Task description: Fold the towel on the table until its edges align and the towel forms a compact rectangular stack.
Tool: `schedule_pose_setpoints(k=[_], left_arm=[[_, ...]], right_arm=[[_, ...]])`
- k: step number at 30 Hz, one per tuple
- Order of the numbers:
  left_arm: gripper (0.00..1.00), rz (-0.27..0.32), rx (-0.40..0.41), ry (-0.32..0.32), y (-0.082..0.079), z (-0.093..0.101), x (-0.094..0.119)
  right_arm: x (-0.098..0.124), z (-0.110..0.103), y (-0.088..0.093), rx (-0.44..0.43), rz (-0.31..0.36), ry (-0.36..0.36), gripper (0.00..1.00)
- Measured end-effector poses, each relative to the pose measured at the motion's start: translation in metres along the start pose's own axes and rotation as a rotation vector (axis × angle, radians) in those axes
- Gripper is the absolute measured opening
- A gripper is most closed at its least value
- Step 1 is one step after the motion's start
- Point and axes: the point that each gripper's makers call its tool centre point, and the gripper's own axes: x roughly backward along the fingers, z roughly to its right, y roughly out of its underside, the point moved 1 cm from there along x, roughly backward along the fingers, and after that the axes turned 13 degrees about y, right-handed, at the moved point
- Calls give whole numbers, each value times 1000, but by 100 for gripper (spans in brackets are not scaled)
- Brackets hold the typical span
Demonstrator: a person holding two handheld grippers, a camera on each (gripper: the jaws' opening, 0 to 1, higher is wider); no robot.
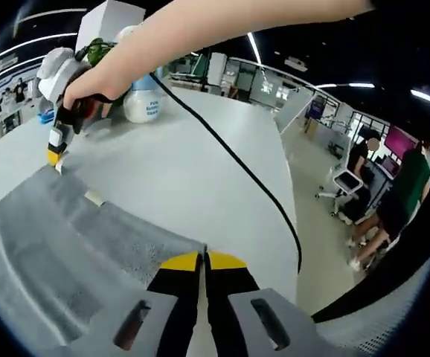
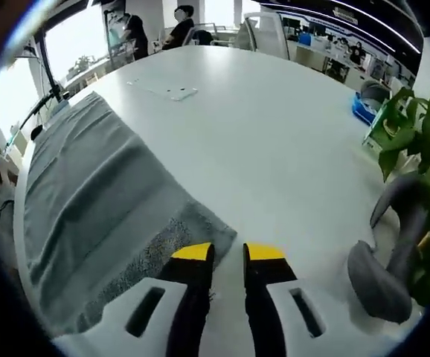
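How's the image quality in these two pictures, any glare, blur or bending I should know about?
Left gripper view: strong fisheye bending curves the white round table; ceiling light strips flare into streaks; the grey terry towel stays fairly sharp. Right gripper view: bright window glare washes out the upper left, the towel is evenly lit, and the green leafy plant blurs toward the edge.

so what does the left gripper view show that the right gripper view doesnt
Left gripper view: the right gripper held by a hand at the towel's far corner, its black cable, a white bottle, and the left gripper shut on the near corner. Right gripper view: a green plant, a small flat white item, and the right gripper's parted jaws. Both: the grey towel on the white table.
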Motion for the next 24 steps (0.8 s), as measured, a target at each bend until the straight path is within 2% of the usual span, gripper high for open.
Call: schedule_pose_setpoints(k=[4, 6, 10, 15, 17, 20, 24], left_arm=[[2, 28, 23, 27, -11, 6, 2], [2, 47, 28, 52, -18, 12, 1], [2, 49, 7, 64, -25, 17, -1], [2, 56, 4, 80, -31, 26, -1], [1, 64, 15, 108, -36, 32, -2], [1, 56, 28, 163, -43, 40, -5], [1, 29, -19, 200, -54, 51, -6]], right_arm=[[4, 0, 2, 6, -5, 6, 13], [7, -2, 0, -18, -3, -8, 12], [8, 3, 6, 51, -27, 28, 7], [10, 6, 12, 36, -27, 33, 7], [12, 5, 14, 7, -27, 28, 6], [18, -2, 17, 0, -31, -2, 4], [26, -1, 23, 6, -19, 2, 3]])
